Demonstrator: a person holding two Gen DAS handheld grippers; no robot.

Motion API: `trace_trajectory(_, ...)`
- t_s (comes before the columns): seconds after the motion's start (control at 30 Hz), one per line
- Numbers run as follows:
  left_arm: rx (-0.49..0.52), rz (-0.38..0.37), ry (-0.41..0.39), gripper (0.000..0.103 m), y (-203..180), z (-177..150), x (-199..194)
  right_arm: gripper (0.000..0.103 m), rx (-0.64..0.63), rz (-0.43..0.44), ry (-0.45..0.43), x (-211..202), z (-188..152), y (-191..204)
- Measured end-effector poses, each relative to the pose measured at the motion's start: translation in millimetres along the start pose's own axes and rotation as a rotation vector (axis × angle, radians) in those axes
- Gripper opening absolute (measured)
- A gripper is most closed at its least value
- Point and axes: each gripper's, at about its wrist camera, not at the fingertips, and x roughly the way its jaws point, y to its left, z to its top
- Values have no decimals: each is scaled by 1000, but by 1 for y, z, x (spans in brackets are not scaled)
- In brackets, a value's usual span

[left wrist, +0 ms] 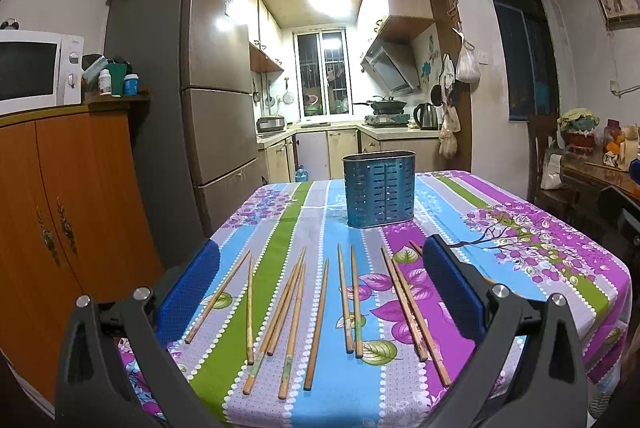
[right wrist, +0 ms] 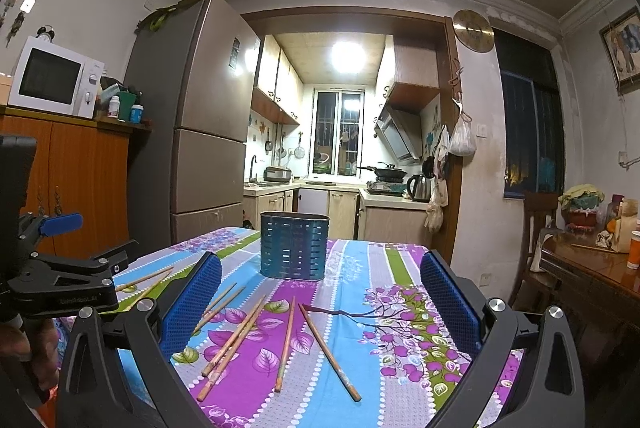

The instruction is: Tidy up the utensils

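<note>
The left claw is wide open and holds nothing; the chopsticks lie flat on the worktop just under and between its fingers, long ends pointing away toward the blue holder standing farther back. The right claw is wide open and empty too, with fewer chopsticks lying below it and the holder ahead, a bit left.

Chopsticks: eleven counted in the left wrist view, loose on the tablecloth, one partly hidden behind the finger at 3 o'clock.
Utensil holder: one, at 12 o'clock, upright.
Grippers: two.
</note>
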Motion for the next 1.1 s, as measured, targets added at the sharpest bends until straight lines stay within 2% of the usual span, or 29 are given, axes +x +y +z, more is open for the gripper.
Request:
trace_trajectory(0.9,10,0,41,98,-3,-3,21,100,-11,44,54,23,-13,4)
trace_trajectory(1.1,4,-2,46,98,3,-3,24,100,-29,29,52,25,-11,4)
